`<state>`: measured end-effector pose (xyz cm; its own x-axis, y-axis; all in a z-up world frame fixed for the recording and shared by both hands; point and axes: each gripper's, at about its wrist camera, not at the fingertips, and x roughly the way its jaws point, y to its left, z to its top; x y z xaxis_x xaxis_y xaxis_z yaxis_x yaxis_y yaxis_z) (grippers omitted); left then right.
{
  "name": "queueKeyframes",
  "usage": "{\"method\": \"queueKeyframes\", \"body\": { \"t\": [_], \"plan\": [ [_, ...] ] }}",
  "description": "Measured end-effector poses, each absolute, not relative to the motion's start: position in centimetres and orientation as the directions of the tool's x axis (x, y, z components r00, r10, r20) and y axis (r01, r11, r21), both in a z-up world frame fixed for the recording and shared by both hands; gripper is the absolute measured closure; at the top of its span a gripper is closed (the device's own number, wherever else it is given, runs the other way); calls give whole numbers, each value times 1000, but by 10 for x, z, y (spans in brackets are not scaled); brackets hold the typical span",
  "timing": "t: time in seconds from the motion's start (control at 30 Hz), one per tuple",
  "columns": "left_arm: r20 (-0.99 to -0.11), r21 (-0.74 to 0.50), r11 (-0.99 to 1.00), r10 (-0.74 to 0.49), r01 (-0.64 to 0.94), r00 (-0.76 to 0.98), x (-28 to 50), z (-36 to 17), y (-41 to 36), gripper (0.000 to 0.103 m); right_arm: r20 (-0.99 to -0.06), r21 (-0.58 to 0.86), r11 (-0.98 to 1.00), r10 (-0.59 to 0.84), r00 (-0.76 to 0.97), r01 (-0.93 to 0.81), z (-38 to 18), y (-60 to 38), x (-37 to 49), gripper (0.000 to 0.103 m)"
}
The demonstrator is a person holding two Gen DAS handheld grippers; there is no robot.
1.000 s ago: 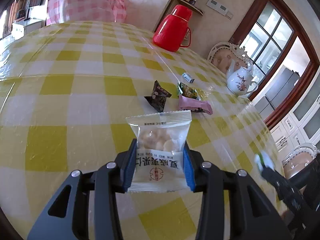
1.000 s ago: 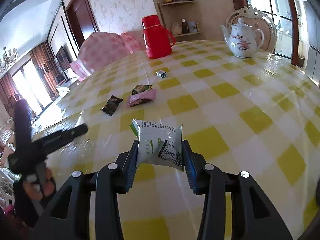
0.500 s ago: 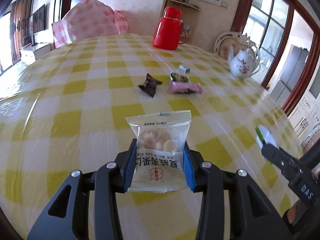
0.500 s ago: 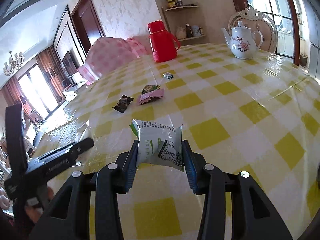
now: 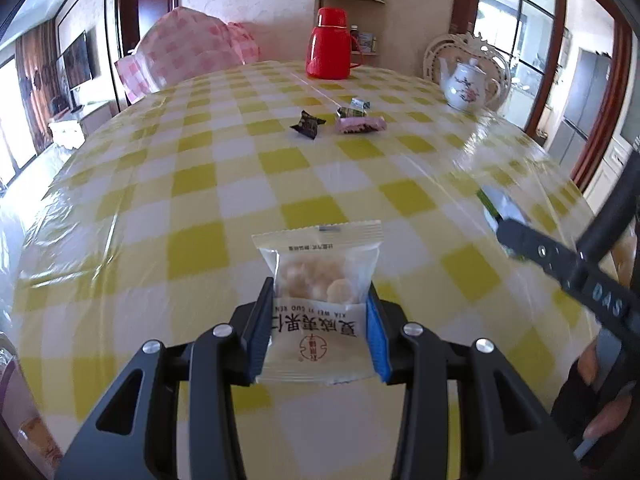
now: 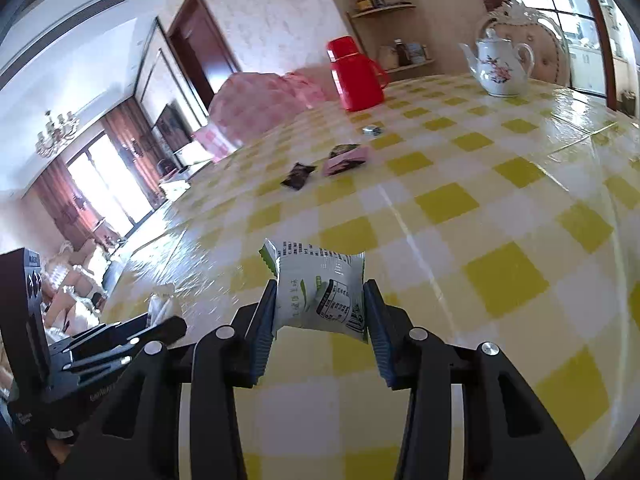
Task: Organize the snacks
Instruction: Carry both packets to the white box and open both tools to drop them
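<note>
Both hands have pulled back from the snack pile, so the loose wrappers now sit further up the yellow-checked tablecloth (image 5: 200, 184). Left gripper (image 5: 320, 328) is clamped on a clear nut packet (image 5: 318, 280) (pale round pieces inside, white label with red print), held above the cloth. Right gripper (image 6: 320, 316) is squeezing a white-and-green packet (image 6: 320, 288) with a barcode. Black wrapper (image 5: 307, 123), pink wrapper (image 5: 360, 124) and a green one (image 5: 349, 112) lie near the red thermos (image 5: 330, 50).
</note>
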<state>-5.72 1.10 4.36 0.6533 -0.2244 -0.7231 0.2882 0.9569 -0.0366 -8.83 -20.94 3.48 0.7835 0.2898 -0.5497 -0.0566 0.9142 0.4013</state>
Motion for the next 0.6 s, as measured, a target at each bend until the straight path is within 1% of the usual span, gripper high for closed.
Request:
{"method": "queueKeyframes", "body": {
  "t": [0.27, 0.6],
  "plan": [
    [-714, -34, 962, -214, 272, 666, -104, 43, 56, 61, -561, 352, 922, 347, 751, -163, 39, -161, -120, 61],
    [-716, 19, 981, -122, 195, 687, -144, 38, 135, 61, -569, 271, 903, 430, 701, -335, 51, -80, -148, 60]
  ]
}}
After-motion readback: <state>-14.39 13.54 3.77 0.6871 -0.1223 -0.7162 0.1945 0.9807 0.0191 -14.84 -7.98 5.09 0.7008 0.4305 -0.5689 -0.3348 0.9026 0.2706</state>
